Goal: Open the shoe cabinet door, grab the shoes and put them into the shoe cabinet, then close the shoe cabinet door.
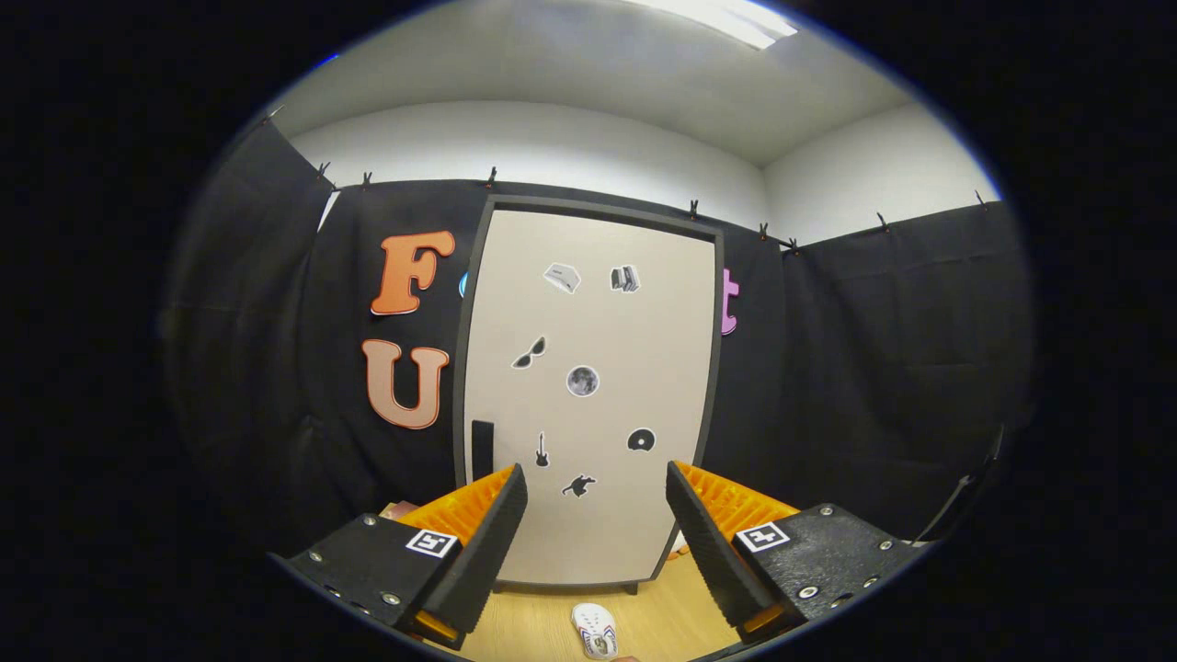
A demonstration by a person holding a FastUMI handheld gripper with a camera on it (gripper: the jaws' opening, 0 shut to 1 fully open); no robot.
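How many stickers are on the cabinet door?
7 stickers on the door: two near the top, sunglasses and a disc mid-door, three lower, beyond the open gripper. Its fingers hide none visibly.

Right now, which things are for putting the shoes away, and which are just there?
For the job:
- shoe cabinet, door shut
- door handle near its lower left edge
- shoe on the floor, between the fingers
- hand-held gripper, open, holding nothing

Just there:
- stickers on the door
- black cloth wall
- wooden floor
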